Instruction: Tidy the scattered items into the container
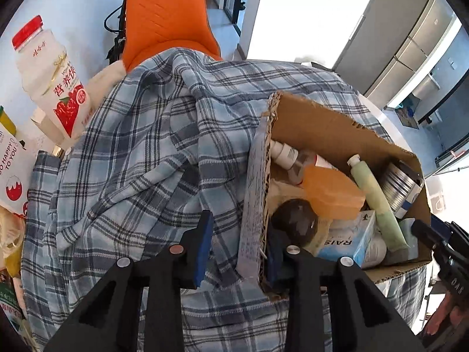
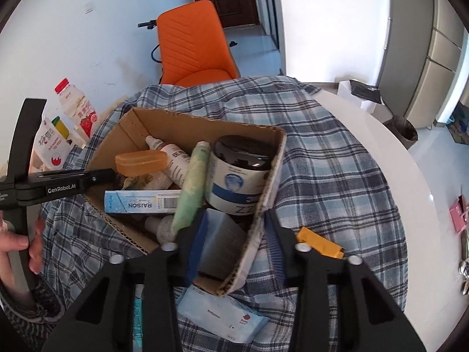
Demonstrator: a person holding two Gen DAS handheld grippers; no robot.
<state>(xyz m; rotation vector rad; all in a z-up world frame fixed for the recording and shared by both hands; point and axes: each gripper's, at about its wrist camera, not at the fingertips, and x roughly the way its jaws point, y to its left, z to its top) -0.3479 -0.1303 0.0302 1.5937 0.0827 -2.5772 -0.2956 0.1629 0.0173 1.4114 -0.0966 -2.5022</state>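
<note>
- My left hand-held gripper (image 1: 239, 246) clamps the cardboard box's (image 1: 331, 123) left wall, one finger either side.
- My right hand-held gripper (image 2: 234, 243) pinches the box's right wall.
- The box, holding bottles and tubes, sits on the plaid-covered bench (image 2: 337, 170); a blue wipes pack (image 2: 222, 316) lies outside.

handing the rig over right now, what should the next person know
Left gripper: straddles the left wall of the cardboard box; grip unclear.
Right gripper: closed on the box's near corner.
Done, in box: jar, green tube, orange case, RAISON carton.
Left, out on the plaid cloth: blue wipes pack, yellow sachet.
</note>
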